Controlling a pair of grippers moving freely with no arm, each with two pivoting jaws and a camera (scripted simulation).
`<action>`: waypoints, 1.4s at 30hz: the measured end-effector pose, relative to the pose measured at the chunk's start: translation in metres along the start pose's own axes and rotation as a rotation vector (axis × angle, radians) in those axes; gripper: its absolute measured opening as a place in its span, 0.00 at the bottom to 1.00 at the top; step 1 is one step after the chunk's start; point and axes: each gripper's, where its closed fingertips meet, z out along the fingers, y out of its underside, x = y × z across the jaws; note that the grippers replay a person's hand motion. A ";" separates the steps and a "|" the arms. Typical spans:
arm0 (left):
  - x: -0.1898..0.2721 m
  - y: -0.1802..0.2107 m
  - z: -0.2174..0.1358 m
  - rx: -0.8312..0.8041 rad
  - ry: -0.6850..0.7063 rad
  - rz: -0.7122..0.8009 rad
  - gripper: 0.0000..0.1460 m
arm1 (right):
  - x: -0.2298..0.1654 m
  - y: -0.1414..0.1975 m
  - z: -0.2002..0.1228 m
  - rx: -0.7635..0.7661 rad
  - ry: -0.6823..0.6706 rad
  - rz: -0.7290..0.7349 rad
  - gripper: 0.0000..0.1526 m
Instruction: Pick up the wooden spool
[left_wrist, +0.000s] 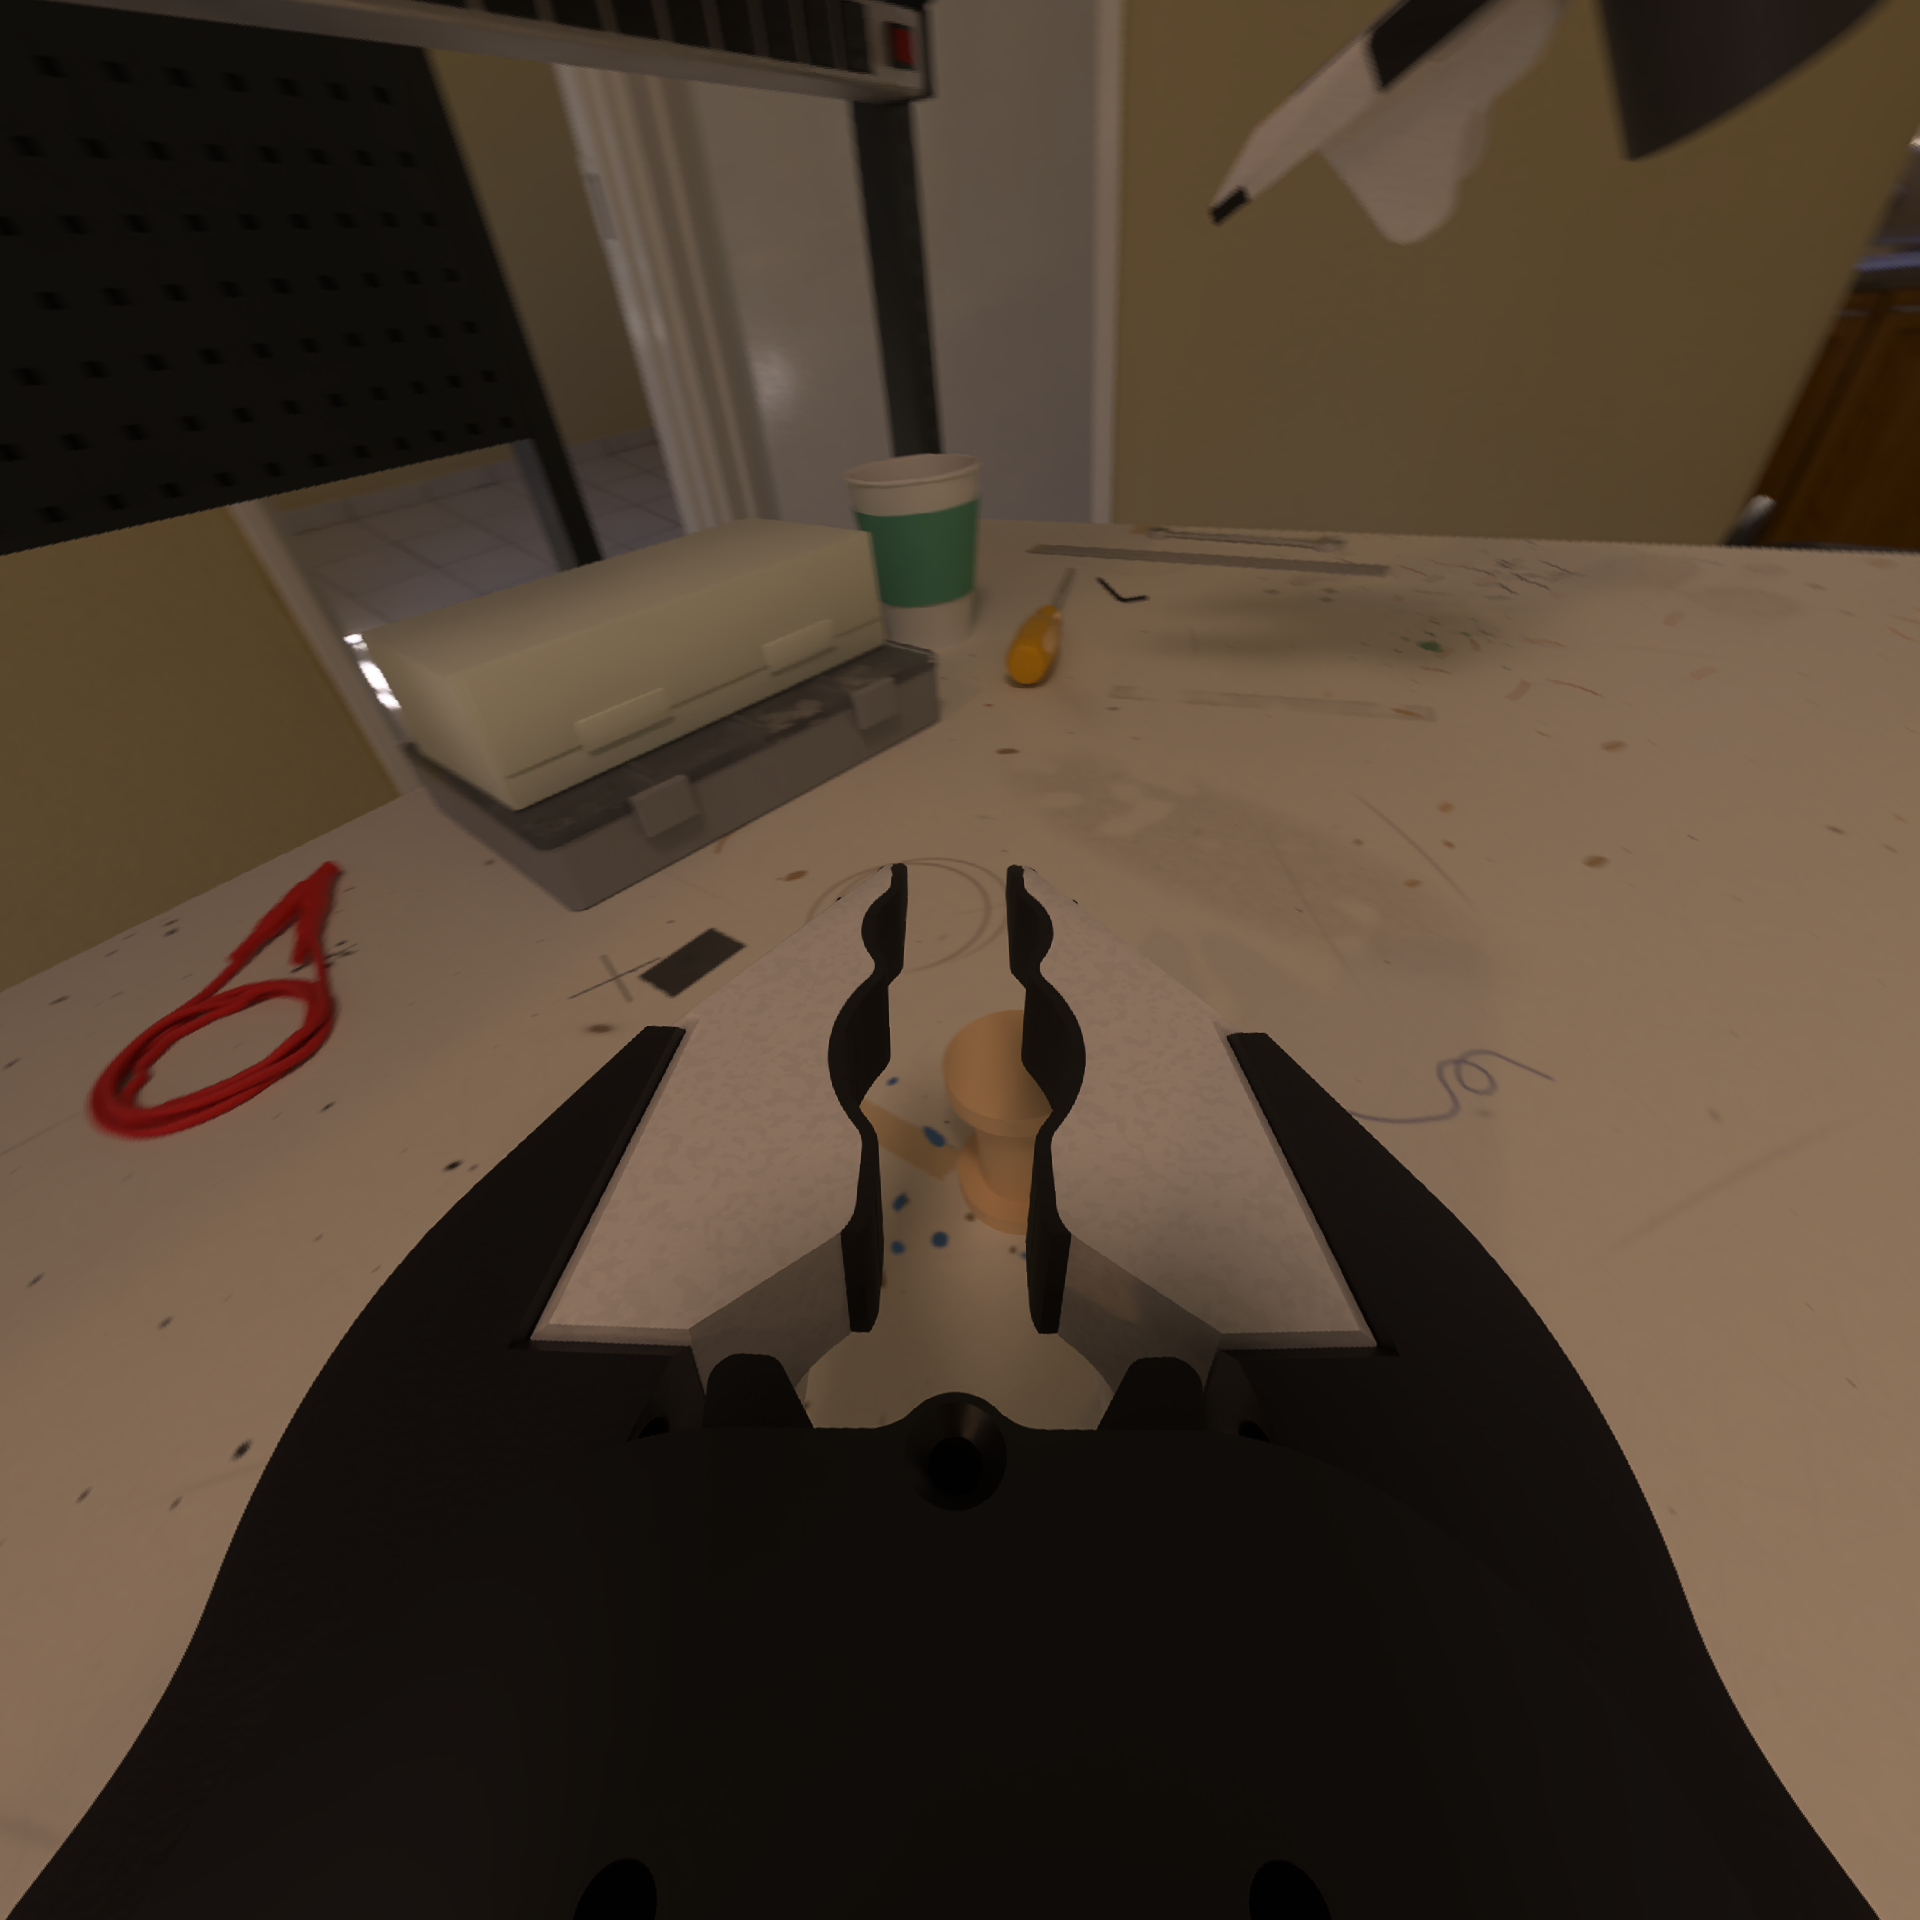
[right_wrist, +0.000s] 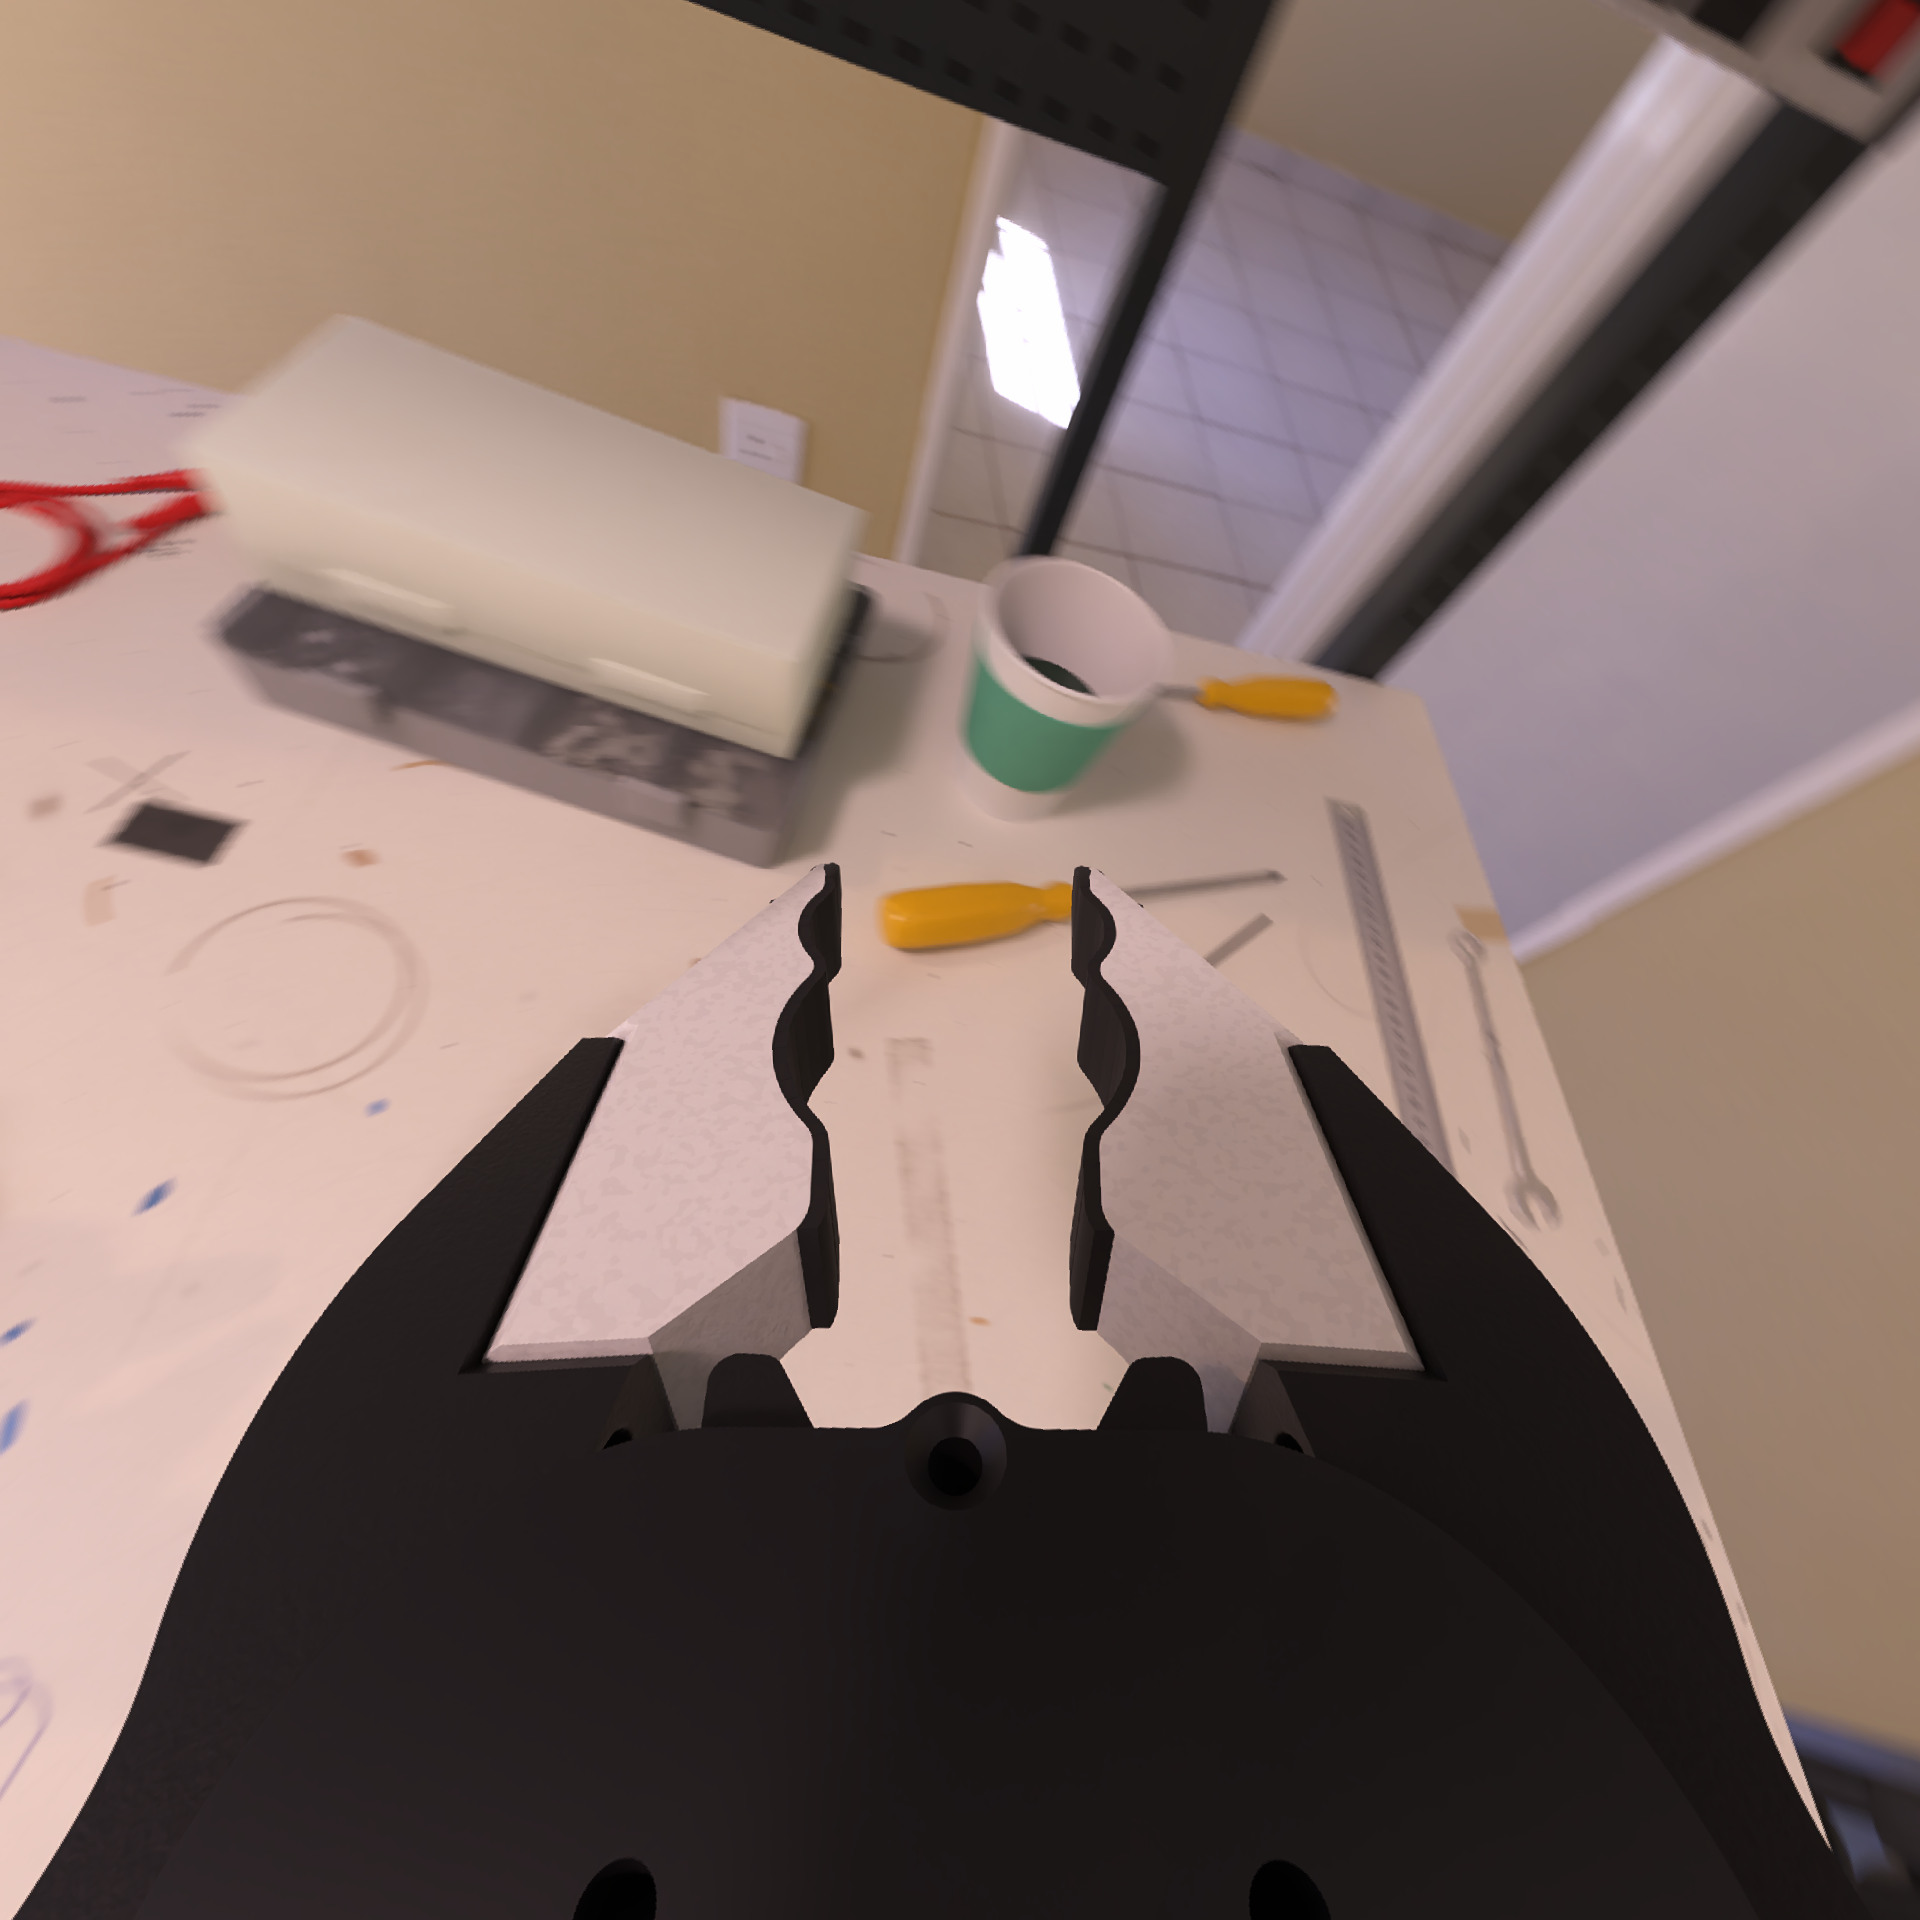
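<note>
The left tool (left_wrist: 956, 883) hangs low over the pale, paint-flecked bench (left_wrist: 1455, 935) with its two fingers narrowly apart, and the small light wooden spool (left_wrist: 992, 1101) lies on the bench in the gap between them, close against the right finger; whether it is touched I cannot tell. The right tool (right_wrist: 956, 883) floats higher up, fingers apart and holding nothing, with a yellow-handled screwdriver (right_wrist: 971, 914) on the bench beyond its tips.

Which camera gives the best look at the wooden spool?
The left wrist view: the wooden spool lies on the table between the left gripper fingers, partly hidden by the right finger. The right wrist view shows no spool at all.
</note>
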 end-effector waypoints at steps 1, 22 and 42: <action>-0.006 -0.001 -0.001 0.006 -0.034 -0.013 0.12 | -0.020 -0.005 -0.005 0.024 -0.048 -0.038 0.29; -0.045 -0.008 -0.015 0.071 -0.305 -0.069 0.00 | -0.330 0.095 -0.011 -0.190 -0.756 -0.357 0.36; -0.042 -0.005 -0.012 0.056 -0.287 -0.056 0.00 | -0.258 0.045 -0.031 -0.095 -0.652 -0.267 0.27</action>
